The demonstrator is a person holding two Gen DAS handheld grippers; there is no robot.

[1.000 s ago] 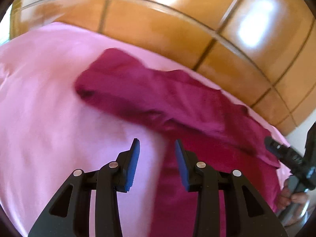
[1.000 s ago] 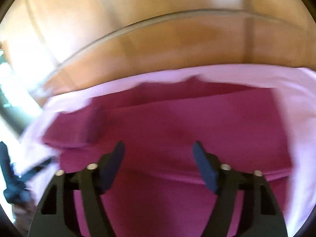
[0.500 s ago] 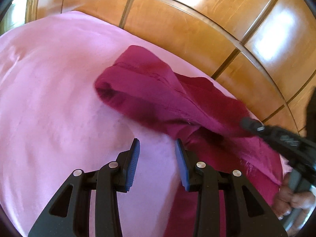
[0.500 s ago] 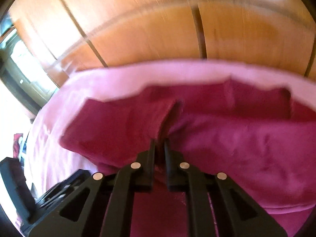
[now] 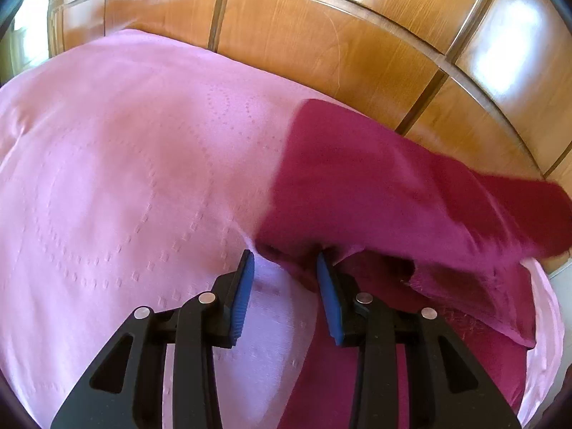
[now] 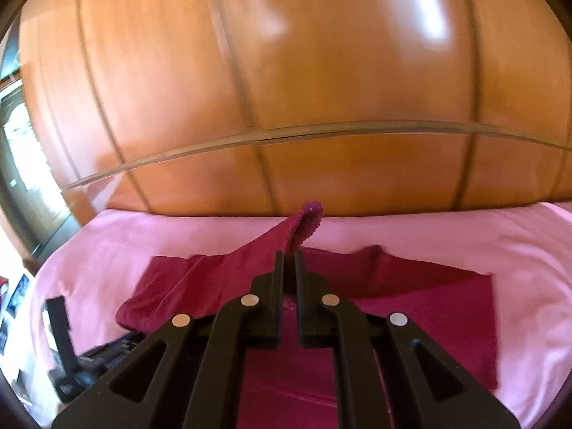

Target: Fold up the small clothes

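The right gripper [image 6: 289, 261] pinches a lifted edge of the maroon garment [image 6: 411, 296] toward twelve o'clock — likely to fold it over; the left gripper [image 5: 284, 268], jaws apart, straddles its hem on the pink bedspread [image 5: 125, 178].

Maroon garment [image 5: 375, 186] on pink bedspread [image 5: 125, 178]

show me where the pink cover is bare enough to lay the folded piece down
Widest bare patch: the pink bedcover left of the maroon garment, running back to the wooden wardrobe. A narrow strip lies between garment and wardrobe. Crowded: the garment's side, where the left gripper straddles its edge and the right gripper pinches a lifted flap.
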